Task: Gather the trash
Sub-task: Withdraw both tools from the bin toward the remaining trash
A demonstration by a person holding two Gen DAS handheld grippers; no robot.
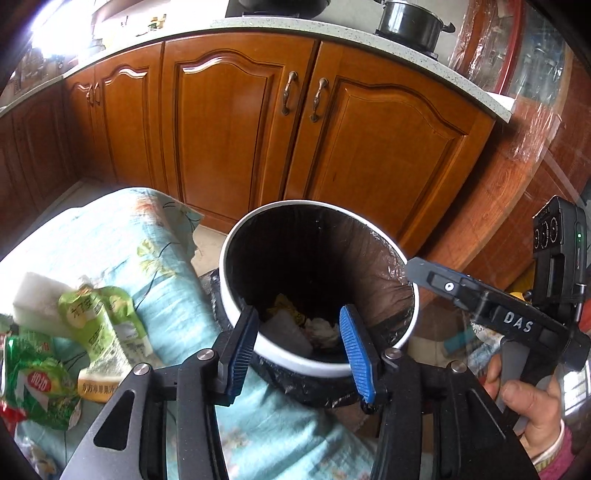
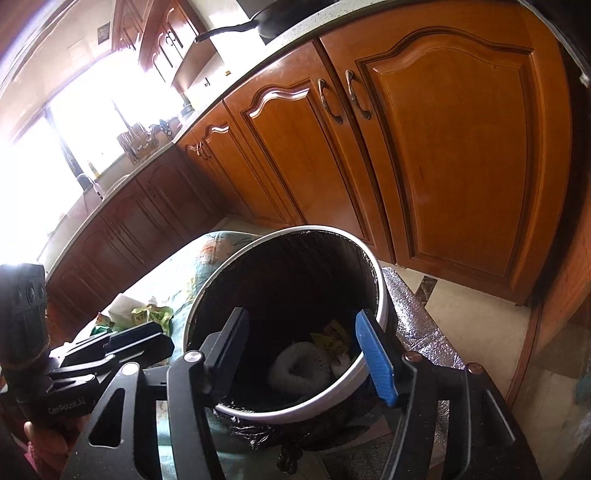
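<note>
Wrappers [image 1: 99, 332] lie at the far left of the left wrist view, a heap of green snack packets with a white foam block [image 1: 37, 299] behind them, all resting on a pale blue floral cloth [image 1: 122, 236] spread over a low surface. Just right of the cloth stands the bin [image 1: 236, 295], a white-rimmed round can lined with a black bag [image 1: 373, 251], its mouth tilted toward the camera. At its bottom sit crumpled white paper [image 1: 321, 330] and a yellow scrap [image 1: 286, 304].

The left gripper [image 1: 297, 338] hovers over the near rim, its blue-padded fingers [image 1: 354, 347] about half open with nothing between them. Further right, the right gripper [image 1: 415, 267] reaches in over the rim's far side, gripped by a hand [image 1: 528, 417] at the lower right edge.

In the right wrist view the other gripper's black body shows at the left, in front of the wrappers [image 2: 151, 315]. The bin [image 2: 384, 306] fills the middle, with a white ring-shaped thing [image 2: 299, 369] and yellow scraps [image 2: 332, 336] inside. The right gripper [image 2: 306, 349] hangs above its mouth, fingers [image 2: 376, 358] spread wide and empty. A crinkled silver mat [image 2: 417, 325] lies on the floor to the right. Brown wooden cabinets [image 2: 443, 147] run behind everything, under a pale countertop [image 1: 258, 27] with a dark pot [image 1: 410, 22].
</note>
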